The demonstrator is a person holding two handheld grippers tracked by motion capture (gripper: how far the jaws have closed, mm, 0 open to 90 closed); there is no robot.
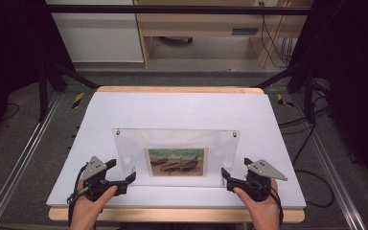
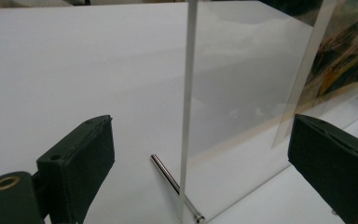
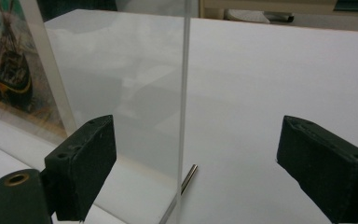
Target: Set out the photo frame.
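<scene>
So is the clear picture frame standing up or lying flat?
Standing up. The frame rises on edge from the table, propped on small metal pins, with open jaws on either side.

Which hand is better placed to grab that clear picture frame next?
Neither clearly; probably both together. The left gripper and the right gripper each stand open astride a side edge of the upright acrylic frame, pads apart from it.
</scene>
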